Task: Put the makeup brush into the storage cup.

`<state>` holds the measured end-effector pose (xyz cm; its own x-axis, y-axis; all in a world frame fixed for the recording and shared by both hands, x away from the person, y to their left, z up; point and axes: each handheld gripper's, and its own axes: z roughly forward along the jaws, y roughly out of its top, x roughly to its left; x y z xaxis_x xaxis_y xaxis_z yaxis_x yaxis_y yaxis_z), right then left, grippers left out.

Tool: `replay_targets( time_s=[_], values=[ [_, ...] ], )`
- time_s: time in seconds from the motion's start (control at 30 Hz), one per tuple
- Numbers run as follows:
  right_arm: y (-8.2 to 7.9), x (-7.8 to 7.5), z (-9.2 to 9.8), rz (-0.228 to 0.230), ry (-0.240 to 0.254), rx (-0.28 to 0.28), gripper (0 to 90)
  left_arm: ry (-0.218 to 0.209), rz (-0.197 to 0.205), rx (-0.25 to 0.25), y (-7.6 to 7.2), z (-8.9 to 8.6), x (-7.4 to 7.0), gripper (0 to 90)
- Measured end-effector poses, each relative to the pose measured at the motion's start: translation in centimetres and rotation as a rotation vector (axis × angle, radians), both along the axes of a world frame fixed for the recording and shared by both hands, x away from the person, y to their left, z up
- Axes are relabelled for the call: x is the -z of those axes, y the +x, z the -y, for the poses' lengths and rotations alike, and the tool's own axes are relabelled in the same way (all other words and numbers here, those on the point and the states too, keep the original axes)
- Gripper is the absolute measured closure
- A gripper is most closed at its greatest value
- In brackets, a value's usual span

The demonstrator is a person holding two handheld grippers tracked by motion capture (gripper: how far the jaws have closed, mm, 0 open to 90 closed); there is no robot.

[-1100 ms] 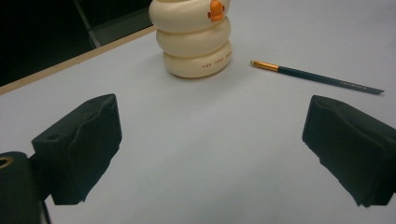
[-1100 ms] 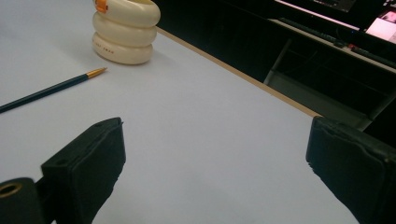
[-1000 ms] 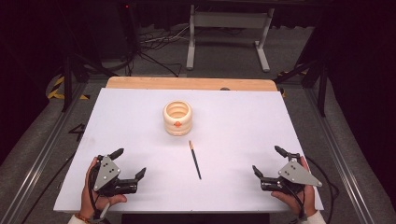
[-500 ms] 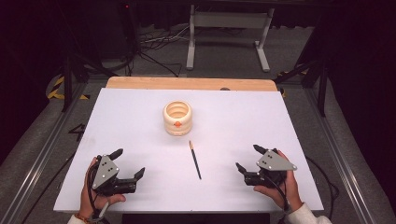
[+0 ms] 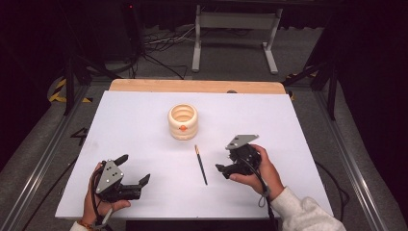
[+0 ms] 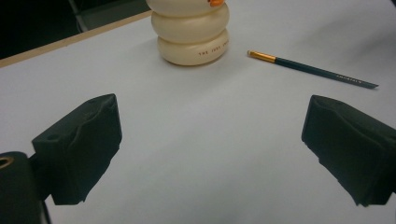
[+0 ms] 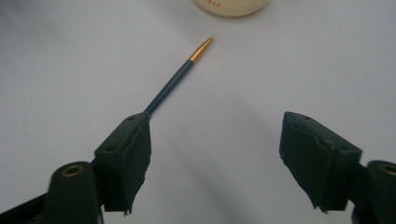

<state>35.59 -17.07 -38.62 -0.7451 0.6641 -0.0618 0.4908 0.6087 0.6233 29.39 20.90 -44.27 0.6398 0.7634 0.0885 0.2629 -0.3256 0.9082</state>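
Observation:
A cream ringed holder [image 5: 183, 121] with an orange dot stands upright in the middle of the white table. Just in front of it lies a dark pencil [image 5: 200, 164] with a gold end. My right gripper [image 5: 224, 160] hovers close to the pencil's right side, pointing left. Its jaws are open and have just been closing, with nothing between them. In the right gripper view the pencil [image 7: 180, 77] runs behind the left jaw, outside the gap [image 7: 215, 149], below the holder [image 7: 231, 7]. My left gripper [image 5: 136, 168] rests open at the front left. The left gripper view has the holder [image 6: 192, 32] and pencil [image 6: 313, 70] beyond its gap [image 6: 210, 140].
The white table top [image 5: 298, 125] ends in a wooden strip [image 5: 192, 85] at the far edge. Beyond it are a grey metal stand [image 5: 233, 21] and cables on the floor. Metal rails run along both sides of the table.
The right hand has carried its gripper left from the table's front right corner to just beside the pencil, and its jaws have narrowed. The left gripper has stayed put.

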Motion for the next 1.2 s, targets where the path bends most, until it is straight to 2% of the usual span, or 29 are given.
replay_targets(
  time_s=[0.03, 0.07, 0.1, 0.23, 0.3, 0.33, 0.4, 0.53, 0.6, 0.77, 1.03, 1.07, 1.2],
  values=[
    [0.9, 0.0, -1.4, -0.074, -0.035, -0.009, 29.6, -0.001, -0.003, 0.004, 0.0, 0.0, 0.1, 5.9],
    [0.9, 0.0, -1.4, -0.074, -0.035, -0.009, 29.6, -0.001, -0.003, 0.004, 0.0, 0.0, 0.1, 5.9],
    [1.7, 0.1, -2.7, -0.126, -0.059, 0.008, 29.7, 0.002, -0.005, 0.006, 0.1, 0.0, 0.1, 5.9],
    [3.4, 0.4, -5.0, -0.212, -0.097, 0.034, 30.9, -0.001, -0.018, 0.008, 0.2, 0.0, 0.2, 6.4],
    [4.1, 0.6, -5.7, -0.243, -0.110, 0.050, 32.9, -0.003, -0.022, 0.011, 0.2, 0.0, 0.2, 6.6],
    [4.1, 0.6, -5.7, -0.243, -0.110, 0.050, 32.9, -0.003, -0.022, 0.011, 0.2, 0.0, 0.2, 6.6],
    [5.0, 1.0, -6.8, -0.291, -0.138, 0.080, 39.5, -0.004, -0.023, 0.016, 0.1, 0.0, 0.2, 6.6],
    [6.2, 1.7, -8.0, -0.336, -0.170, 0.099, 50.4, -0.010, -0.033, 0.025, 0.1, 0.0, 0.2, 6.4],
    [6.3, 1.8, -8.2, -0.344, -0.169, 0.097, 52.6, -0.013, -0.034, 0.025, 0.1, 0.0, 0.2, 6.4],
    [6.9, 2.6, -9.5, -0.383, -0.199, 0.101, 65.8, -0.010, -0.036, 0.029, 0.2, 0.0, 0.2, 6.4],
    [7.3, 3.7, -10.1, -0.399, -0.255, 0.108, 74.6, -0.008, -0.043, 0.033, 0.2, 0.0, 0.3, 6.5],
    [7.4, 3.7, -10.1, -0.393, -0.265, 0.107, 79.8, -0.007, -0.043, 0.032, 0.2, 0.0, 0.3, 6.5],
    [7.8, 3.7, -9.6, -0.413, -0.248, 0.116, 83.5, -0.008, -0.043, 0.037, 0.2, 0.0, 0.3, 6.2]
  ],
)
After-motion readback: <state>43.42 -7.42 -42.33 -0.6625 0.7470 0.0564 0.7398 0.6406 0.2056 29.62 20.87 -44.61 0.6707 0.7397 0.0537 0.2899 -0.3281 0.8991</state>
